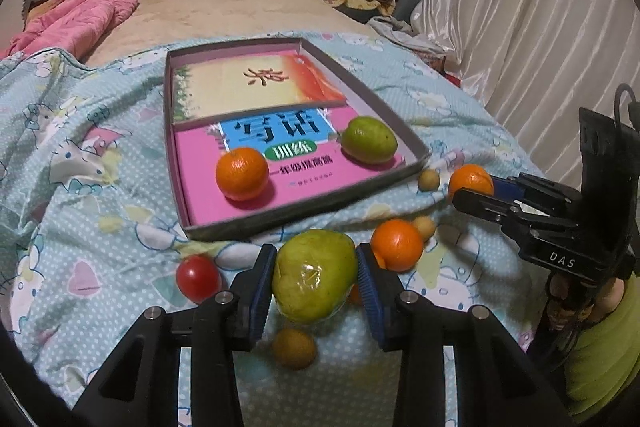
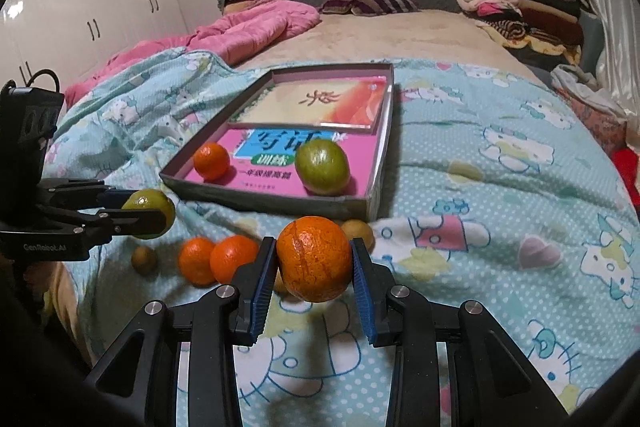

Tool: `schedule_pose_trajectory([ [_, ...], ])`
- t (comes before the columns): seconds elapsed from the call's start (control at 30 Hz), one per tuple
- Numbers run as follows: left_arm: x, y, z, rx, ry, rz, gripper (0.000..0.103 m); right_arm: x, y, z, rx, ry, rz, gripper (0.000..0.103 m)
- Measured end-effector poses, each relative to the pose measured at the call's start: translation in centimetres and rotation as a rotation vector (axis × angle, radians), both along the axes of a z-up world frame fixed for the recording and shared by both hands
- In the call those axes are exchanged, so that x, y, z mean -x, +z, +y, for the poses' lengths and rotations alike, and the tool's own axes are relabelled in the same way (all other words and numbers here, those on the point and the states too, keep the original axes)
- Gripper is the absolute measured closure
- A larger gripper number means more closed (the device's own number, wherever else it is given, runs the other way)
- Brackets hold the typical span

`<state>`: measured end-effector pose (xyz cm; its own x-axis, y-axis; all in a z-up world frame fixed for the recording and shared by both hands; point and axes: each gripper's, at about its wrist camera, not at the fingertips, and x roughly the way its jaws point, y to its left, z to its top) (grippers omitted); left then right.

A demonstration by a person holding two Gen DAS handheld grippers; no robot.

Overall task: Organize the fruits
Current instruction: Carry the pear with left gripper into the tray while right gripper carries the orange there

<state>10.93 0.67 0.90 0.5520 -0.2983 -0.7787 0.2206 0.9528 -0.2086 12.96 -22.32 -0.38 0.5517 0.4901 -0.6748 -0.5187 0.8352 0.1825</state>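
Note:
My left gripper is shut on a green pear-like fruit and holds it above the blue bedspread, short of the box. It also shows in the right wrist view. My right gripper is shut on an orange, also seen in the left wrist view. The shallow grey box lined with books holds an orange and a green fruit. Loose on the bedspread are an orange, a red tomato and small brown fruits.
The box also shows in the right wrist view. Two oranges and a small brown fruit lie left of my right gripper. A pink quilt, folded clothes and a curtain lie further off.

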Motion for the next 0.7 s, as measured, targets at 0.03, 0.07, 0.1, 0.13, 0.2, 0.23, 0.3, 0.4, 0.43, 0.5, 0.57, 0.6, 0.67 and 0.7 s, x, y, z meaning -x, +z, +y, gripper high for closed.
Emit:
schedule_pose_trajectory([
  [0.03, -0.1, 0.2, 0.1, 0.001, 0.005, -0.003, 0.063, -0.1, 0.2, 0.0, -0.002, -0.004, -0.006, 0.066],
  [0.07, -0.2, 0.3, 0.1, 0.005, 0.011, -0.005, 0.063, -0.2, 0.5, 0.0, -0.003, -0.007, -0.013, 0.066],
  [0.1, -0.3, 0.4, 0.2, 0.008, 0.015, -0.006, 0.063, -0.3, 0.7, 0.0, -0.004, -0.008, -0.017, 0.066],
  [0.13, -0.4, 0.5, 0.3, 0.012, 0.021, -0.004, 0.063, -0.5, 1.0, 0.1, -0.006, -0.011, -0.024, 0.066],
  [0.2, -0.7, 0.8, 0.5, 0.016, 0.03, -0.008, 0.063, -0.8, 1.5, 0.1, -0.011, -0.014, -0.033, 0.066],
  [0.23, -0.8, 0.9, 0.5, 0.017, 0.031, -0.01, 0.063, -0.9, 1.7, 0.2, -0.014, -0.015, -0.039, 0.066],
  [0.3, -1.0, 1.2, 0.6, 0.02, 0.033, -0.017, 0.063, -1.2, 2.0, 0.2, -0.017, -0.016, -0.047, 0.066],
  [0.4, -1.4, 1.7, 0.6, 0.024, 0.035, -0.027, 0.063, -1.7, 2.6, 0.3, -0.024, -0.018, -0.058, 0.066],
  [0.43, -1.6, 1.8, 0.5, 0.026, 0.036, -0.029, 0.063, -1.9, 2.8, 0.2, -0.027, -0.021, -0.062, 0.066],
  [0.5, -1.8, 1.9, 0.5, 0.028, 0.037, -0.032, 0.063, -2.3, 3.1, 0.2, -0.032, -0.023, -0.068, 0.066],
  [0.57, -2.2, 1.9, 0.4, 0.032, 0.037, -0.032, 0.063, -2.6, 3.4, 0.3, -0.035, -0.025, -0.072, 0.066],
  [0.6, -2.3, 1.9, 0.3, 0.034, 0.037, -0.031, 0.063, -2.8, 3.5, 0.3, -0.036, -0.027, -0.077, 0.066],
  [0.67, -2.7, 1.8, 0.2, 0.041, 0.035, -0.025, 0.063, -3.1, 3.8, 0.3, -0.043, -0.031, -0.082, 0.066],
  [0.7, -3.0, 1.8, 0.0, 0.047, 0.032, -0.025, 0.063, -3.2, 3.8, 0.3, -0.046, -0.03, -0.082, 0.066],
])
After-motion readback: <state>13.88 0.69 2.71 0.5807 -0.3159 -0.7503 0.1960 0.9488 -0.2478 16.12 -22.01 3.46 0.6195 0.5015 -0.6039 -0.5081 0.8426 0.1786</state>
